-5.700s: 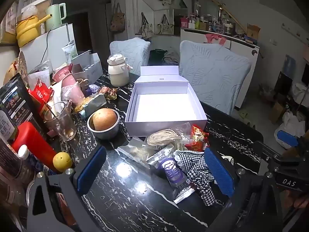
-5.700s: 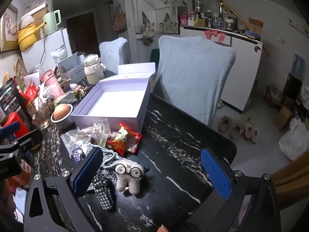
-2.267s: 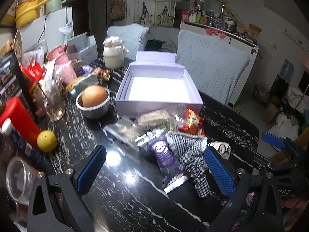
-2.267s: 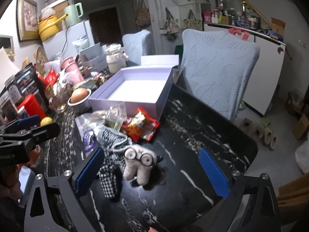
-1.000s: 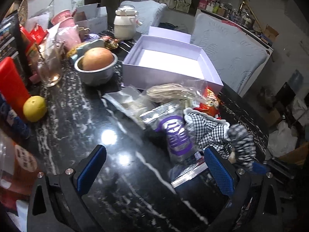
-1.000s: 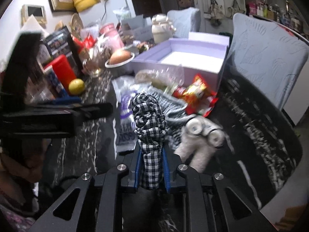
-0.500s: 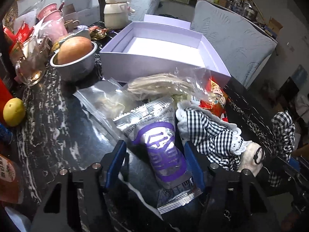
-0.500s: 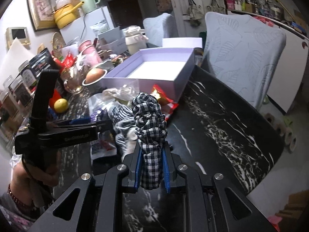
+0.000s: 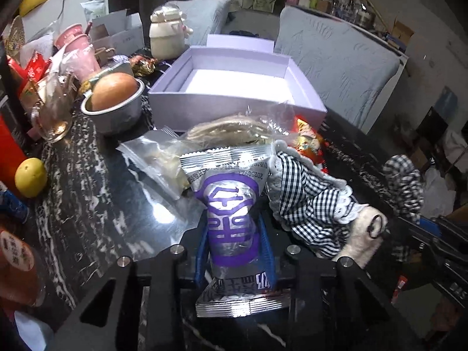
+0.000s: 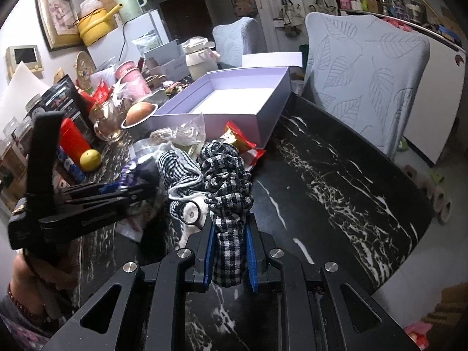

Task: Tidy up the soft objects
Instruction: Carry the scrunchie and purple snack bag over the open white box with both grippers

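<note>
My left gripper pinched the purple packet on the table. My right gripper clamped the checked cloth, lifted before the lilac box.

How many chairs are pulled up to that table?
2. One leaf-patterned chair stands at the table's far right side; another chair stands beyond the lavender box. More may be out of view.

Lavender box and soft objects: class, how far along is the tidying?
Nothing is packed: the lavender box is empty. In hand: the left gripper clamps a purple packet; the right gripper clamps checked cloth. Left: the plush toy and snack bags.
</note>
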Motion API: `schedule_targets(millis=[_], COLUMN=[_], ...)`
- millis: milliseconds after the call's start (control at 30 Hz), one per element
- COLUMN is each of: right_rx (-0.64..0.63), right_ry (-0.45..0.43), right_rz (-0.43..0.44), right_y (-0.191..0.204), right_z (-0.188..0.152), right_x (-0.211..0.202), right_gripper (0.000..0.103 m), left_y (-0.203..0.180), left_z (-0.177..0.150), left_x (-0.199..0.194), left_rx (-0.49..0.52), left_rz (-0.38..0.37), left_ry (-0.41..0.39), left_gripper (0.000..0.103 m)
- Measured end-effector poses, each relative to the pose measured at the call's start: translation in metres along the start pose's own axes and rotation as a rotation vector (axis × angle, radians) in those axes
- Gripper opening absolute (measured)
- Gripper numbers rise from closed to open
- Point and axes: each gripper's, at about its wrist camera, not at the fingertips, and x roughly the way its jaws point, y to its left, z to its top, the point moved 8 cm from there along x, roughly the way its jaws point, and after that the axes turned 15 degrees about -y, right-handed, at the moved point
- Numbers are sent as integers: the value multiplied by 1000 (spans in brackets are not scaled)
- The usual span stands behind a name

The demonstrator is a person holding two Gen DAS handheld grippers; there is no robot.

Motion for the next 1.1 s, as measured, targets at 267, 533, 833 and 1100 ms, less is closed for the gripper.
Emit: schedule_targets(millis=[267,533,833,1100], right_rx=[-1,-5,-55,-98], right_ry=[-22,-32,-36,-67], right_rz=[7,34,69,101], right_y=[6,16,27,30], right_z=[-4,-12,-13,18], right_x=[-17,-31,-43,-37], right_gripper=[19,19,19,19], left_y=[-3,-5,-6,-19], left_z=[6,-3,8,49], left_x=[-35,-55,-84,-86], left_rx=[-5,-19,-18,15], left_rz=[-10,-14,5,-25], left_ry=[-59,-82,-156,-246], left_gripper=[31,28,28,28])
